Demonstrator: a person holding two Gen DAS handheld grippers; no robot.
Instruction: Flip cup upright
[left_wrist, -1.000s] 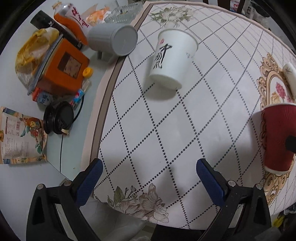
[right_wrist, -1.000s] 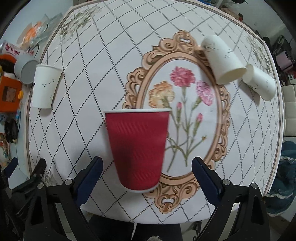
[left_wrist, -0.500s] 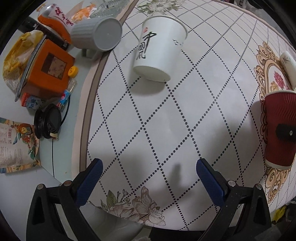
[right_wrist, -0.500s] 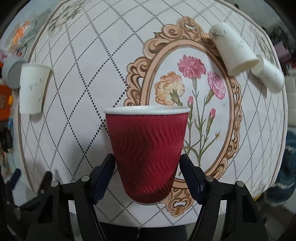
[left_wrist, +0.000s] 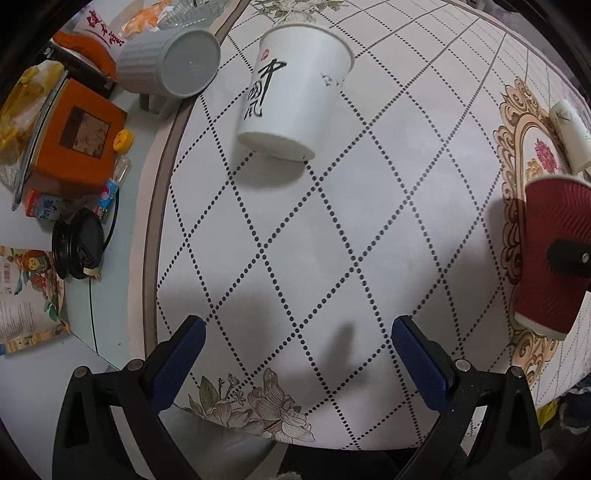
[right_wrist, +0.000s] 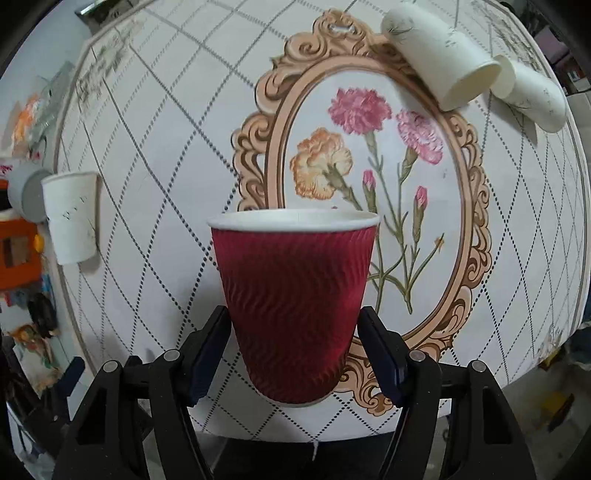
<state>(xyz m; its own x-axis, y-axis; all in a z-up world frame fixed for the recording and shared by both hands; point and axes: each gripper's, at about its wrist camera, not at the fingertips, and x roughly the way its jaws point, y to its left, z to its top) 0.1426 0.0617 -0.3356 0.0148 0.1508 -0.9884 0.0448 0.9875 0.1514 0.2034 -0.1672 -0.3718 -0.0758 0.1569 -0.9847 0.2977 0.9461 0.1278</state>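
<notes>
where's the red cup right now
The red cup sits upright between the right gripper fingers, low centre in the right wrist view, over the lower left rim of the floral frame print.

left wrist view: high up, looks down over the near edge of the surface (left_wrist: 295, 236), left edge in sight | right wrist view: low and close, looks across the middle of the surface (right_wrist: 166, 122) | both see: red cup (left_wrist: 550, 258) (right_wrist: 295, 299), white cup with writing (left_wrist: 295, 92) (right_wrist: 72, 218)
</notes>
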